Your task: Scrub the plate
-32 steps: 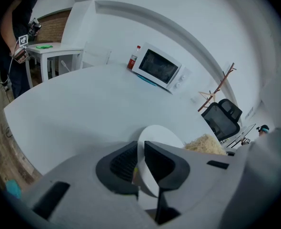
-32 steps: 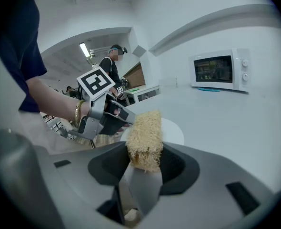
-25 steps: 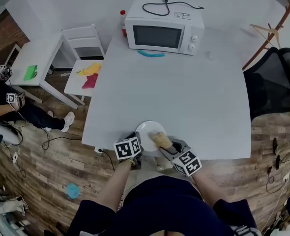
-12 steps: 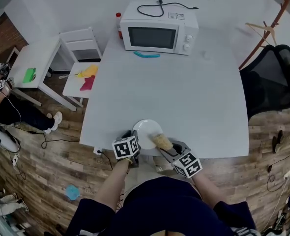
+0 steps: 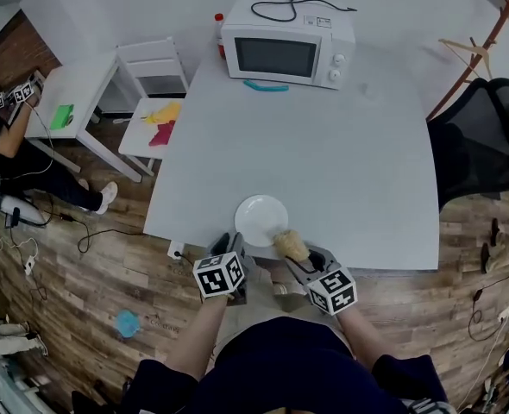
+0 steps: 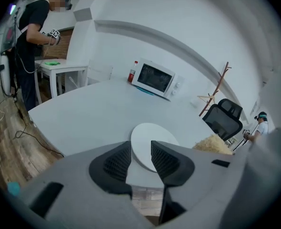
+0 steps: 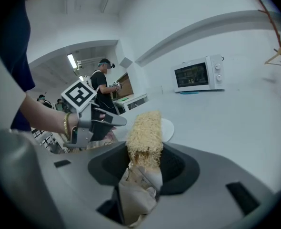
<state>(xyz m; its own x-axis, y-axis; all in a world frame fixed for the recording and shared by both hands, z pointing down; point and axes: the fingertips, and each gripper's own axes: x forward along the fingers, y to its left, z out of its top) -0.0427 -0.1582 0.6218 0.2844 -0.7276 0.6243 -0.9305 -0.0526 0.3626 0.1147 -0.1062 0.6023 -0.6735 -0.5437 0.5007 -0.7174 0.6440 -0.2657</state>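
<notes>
Head view:
- One white plate (image 5: 260, 219), flat on the grey tabletop (image 5: 341, 162), at its near edge.
- Left tongs (image 5: 235, 243), just short of the plate's near left rim.
- Right tongs (image 5: 303, 262), at the plate's near right, bearing a tan fibrous scrubber (image 5: 291, 246) that met the plate's rim.
- Microwave (image 5: 287, 52), well beyond the plate.

Left gripper view:
- Left tongs (image 6: 140, 157) stood apart and clamped nothing.
- The plate (image 6: 147, 136) showed in the gap beyond them.

Right gripper view:
- Right tongs (image 7: 143, 162) were closed on the scrubber (image 7: 144, 132).
- The scrubber's tip stood before the plate (image 7: 167, 129).
</notes>
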